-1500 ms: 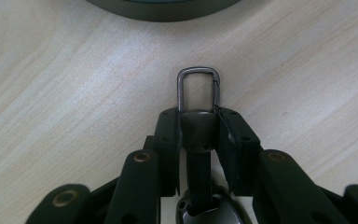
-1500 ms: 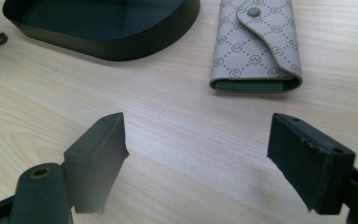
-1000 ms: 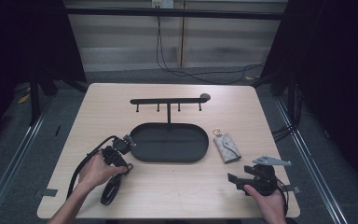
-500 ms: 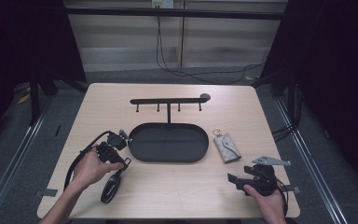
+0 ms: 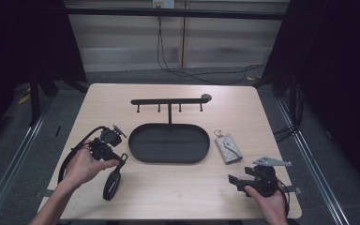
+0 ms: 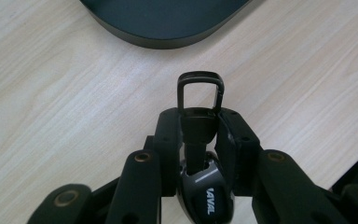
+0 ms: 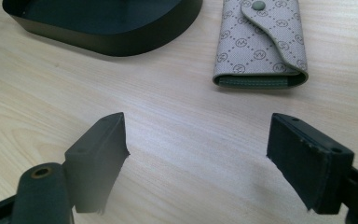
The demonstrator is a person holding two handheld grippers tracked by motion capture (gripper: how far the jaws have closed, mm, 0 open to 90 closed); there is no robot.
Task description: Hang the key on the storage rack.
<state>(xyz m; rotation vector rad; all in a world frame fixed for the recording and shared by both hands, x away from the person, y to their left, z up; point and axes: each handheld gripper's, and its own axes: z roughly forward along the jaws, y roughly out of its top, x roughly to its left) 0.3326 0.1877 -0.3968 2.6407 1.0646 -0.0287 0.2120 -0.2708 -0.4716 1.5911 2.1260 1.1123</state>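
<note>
Left gripper [image 6: 200,135] clamped on black car key fob [image 6: 204,186] by its neck below stiff metal loop [image 6: 200,91], just beside dark oval tray [image 5: 168,143] over table [image 5: 178,192]; light, rigid, glossy, likely slippery; right gripper [image 7: 196,154] open, empty.

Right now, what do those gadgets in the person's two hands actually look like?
Both are black handheld devices. The left tool has two chunky black jaws on hinged links with brass-coloured pivot pins, and a black cable looping from it. The right tool has the same blocky black jaws, with worn edges, and carries a grey three-cornered plate on top. The forearms are bare, with no sleeves in view.
</note>
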